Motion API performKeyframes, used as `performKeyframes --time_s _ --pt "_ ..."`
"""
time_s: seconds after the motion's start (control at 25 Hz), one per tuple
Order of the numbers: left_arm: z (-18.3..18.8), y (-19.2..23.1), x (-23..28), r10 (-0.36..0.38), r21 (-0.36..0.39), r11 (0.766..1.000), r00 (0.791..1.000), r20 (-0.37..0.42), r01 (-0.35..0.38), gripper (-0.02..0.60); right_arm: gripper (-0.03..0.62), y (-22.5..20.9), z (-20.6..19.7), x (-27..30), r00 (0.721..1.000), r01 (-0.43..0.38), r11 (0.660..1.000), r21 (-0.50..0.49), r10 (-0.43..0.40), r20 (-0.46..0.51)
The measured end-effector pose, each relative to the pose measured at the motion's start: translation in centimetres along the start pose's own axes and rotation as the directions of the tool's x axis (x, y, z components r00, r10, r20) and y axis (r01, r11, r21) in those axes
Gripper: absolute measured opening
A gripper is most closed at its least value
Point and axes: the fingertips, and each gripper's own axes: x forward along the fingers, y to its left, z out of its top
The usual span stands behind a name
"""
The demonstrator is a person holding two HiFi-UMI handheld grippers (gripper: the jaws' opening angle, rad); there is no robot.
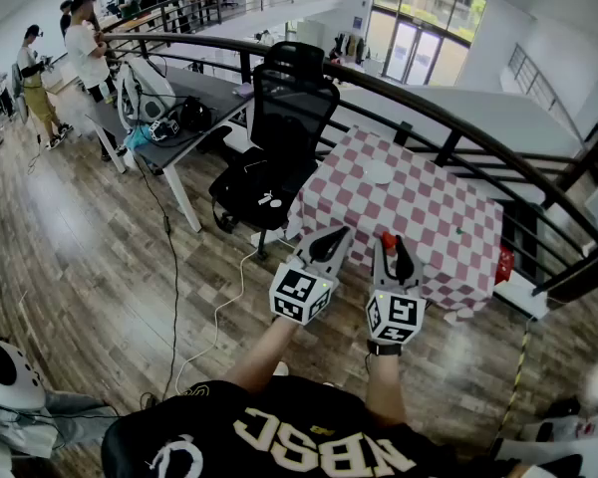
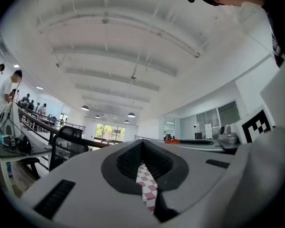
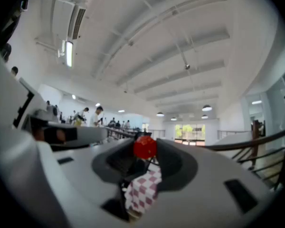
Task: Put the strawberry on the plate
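Cloth, wood, plastic
The checked cloth [image 1: 429, 217] hangs soft and matt; the floor [image 1: 80, 257] is glossy wood plank; the plate [image 1: 377, 172] looks smooth and white; the strawberry [image 3: 145, 147] is shiny red; the right gripper [image 1: 396, 252] has matt grey plastic jaws.

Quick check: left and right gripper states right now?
Left gripper: jaws closed, nothing between them.
Right gripper: jaws closed on the strawberry, held at their tips.
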Motion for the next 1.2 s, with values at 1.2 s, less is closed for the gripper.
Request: performKeyframes --time_s 1.2 --pt "-5.2 11.8 2.1 0.037 -0.044 0.998 0.993 -0.109 -0.042 0.014 0.153 2.7 -5.5 10.9 0.994 0.053 0.996 0.074 -0.045 -0.104"
